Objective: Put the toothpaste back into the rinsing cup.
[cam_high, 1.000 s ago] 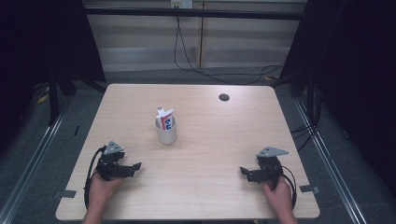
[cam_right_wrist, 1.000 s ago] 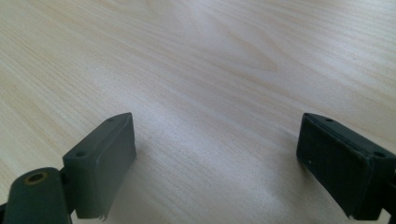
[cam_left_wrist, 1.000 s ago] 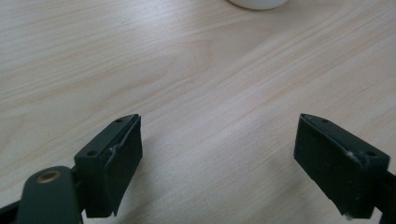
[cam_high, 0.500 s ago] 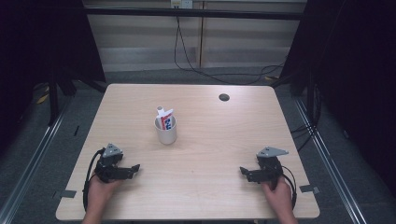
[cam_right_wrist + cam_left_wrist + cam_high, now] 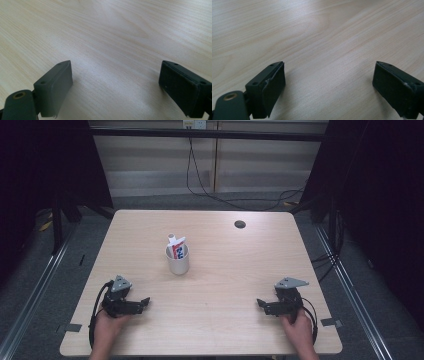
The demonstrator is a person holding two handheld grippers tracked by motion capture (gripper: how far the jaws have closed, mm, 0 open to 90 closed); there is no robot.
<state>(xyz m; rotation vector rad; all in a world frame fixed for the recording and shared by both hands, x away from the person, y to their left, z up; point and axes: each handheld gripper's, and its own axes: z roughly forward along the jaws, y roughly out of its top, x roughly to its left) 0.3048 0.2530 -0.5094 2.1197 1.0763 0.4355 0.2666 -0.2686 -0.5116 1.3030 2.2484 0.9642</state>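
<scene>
A white cup (image 5: 178, 263) stands near the middle of the wooden table (image 5: 235, 265), with a red, white and blue tube (image 5: 177, 247) upright in it. My left gripper (image 5: 144, 302) rests near the front left of the table and points right. Its jaws (image 5: 329, 68) stand wide over bare wood; they have just been opening further, with nothing between them. Near the front right, my right gripper (image 5: 260, 304) lies pointing left, open (image 5: 116, 65) and empty over bare wood. Both grippers are well short of the cup.
A small dark round hole (image 5: 240, 224) sits near the table's far edge. Grey tape marks lie at the front left (image 5: 71, 327) and front right (image 5: 331, 322) corners. Metal rails run along both sides, and cables (image 5: 210, 195) trail on the floor behind.
</scene>
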